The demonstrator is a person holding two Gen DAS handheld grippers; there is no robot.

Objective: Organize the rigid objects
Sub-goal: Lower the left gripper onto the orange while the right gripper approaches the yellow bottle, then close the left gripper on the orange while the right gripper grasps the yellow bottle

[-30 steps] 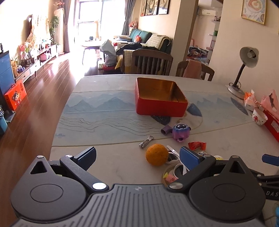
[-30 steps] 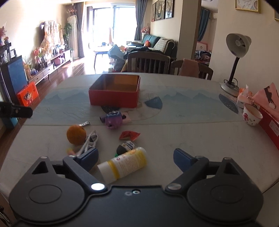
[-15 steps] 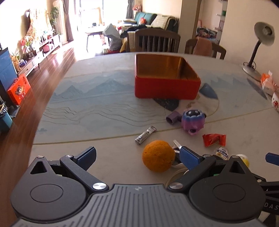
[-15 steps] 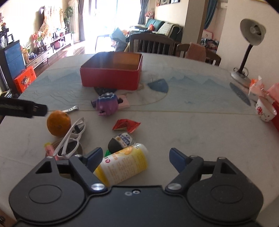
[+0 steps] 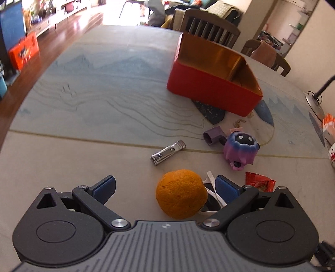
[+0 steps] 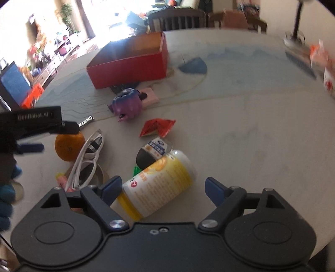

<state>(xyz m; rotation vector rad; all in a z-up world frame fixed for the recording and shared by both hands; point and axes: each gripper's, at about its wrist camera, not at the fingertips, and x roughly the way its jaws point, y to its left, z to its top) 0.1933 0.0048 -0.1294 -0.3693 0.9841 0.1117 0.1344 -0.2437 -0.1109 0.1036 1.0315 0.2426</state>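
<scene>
Bottle (image 6: 157, 184) on its side, cap toward right tongs (image 6: 163, 188), both tongs (image 5: 165, 187) open, empty.

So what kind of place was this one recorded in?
Most likely a home, an open dining and living room. The table holds household odds and ends beside a red tin, wooden dining chairs stand behind it, and a sofa sits further back.
</scene>
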